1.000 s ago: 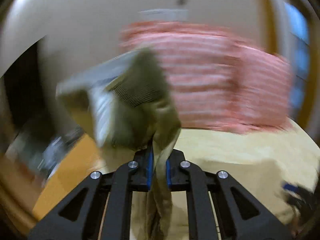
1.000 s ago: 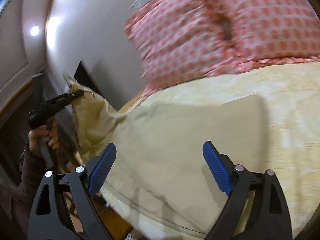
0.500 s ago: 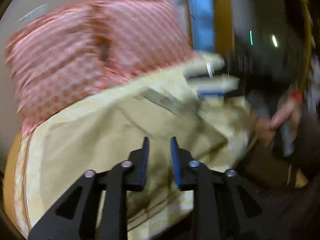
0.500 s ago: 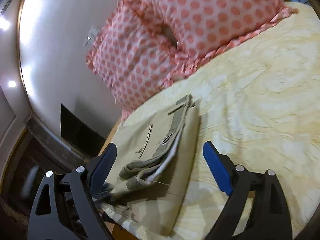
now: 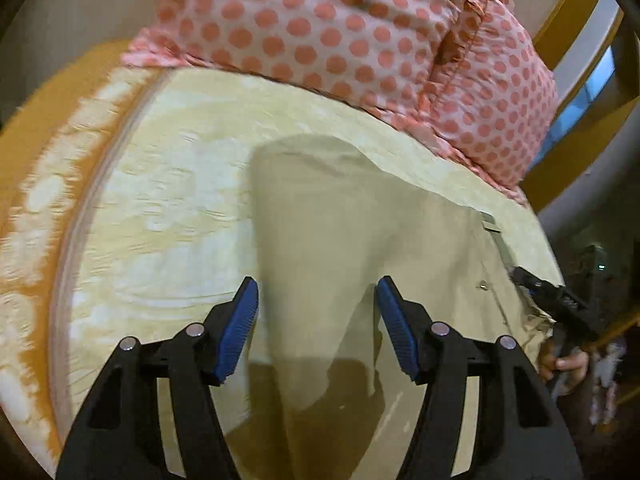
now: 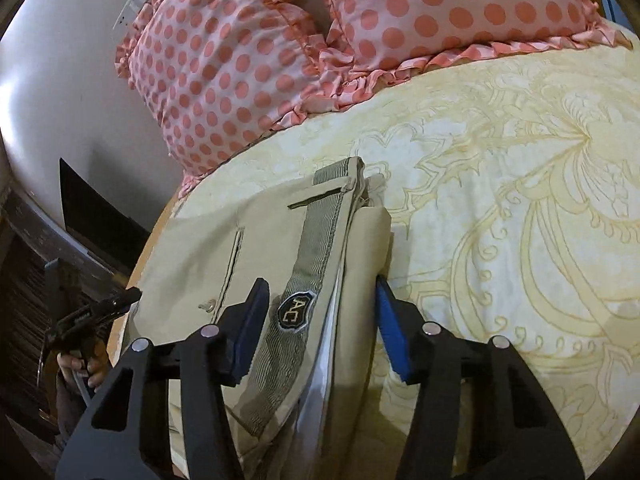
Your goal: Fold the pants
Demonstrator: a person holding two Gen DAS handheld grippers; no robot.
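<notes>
pants (image 6: 280,264), khaki, lie folded on the bed near its edge, just short of the polka-dot pillows (image 6: 248,60). from the right wrist view the ribbed waistband (image 6: 316,248) runs up the middle of the bundle, with a dark shield patch (image 6: 294,312) reading "ac" on it, and a back pocket slit with a button (image 6: 208,304) sits to its left. stacked layers of cloth show along the bundle's right edge.

right hand-held gripper (image 6: 318,322) hovers over the waistband end, blue pads (image 6: 248,328) spread apart on either side of the fabric, gripping nothing. far left in that view, the left hand-held gripper (image 6: 96,314) sits off beside the bed edge, held by the person's hand (image 6: 86,368).

switch to the left wrist view: left hand-held gripper (image 5: 318,324) has its blue pads wide apart above the smooth khaki cloth (image 5: 340,232), nothing between them. the pants spread flat across the yellow patterned bedsheet (image 5: 168,184), with the pink pillows (image 5: 360,36) behind. at the far right the right hand-held gripper (image 5: 556,304) shows at the waistband side of the pants; whether it touches the cloth from this angle, can't tell. the orange border of the sheet (image 5: 36,208) curves along the left.
</notes>
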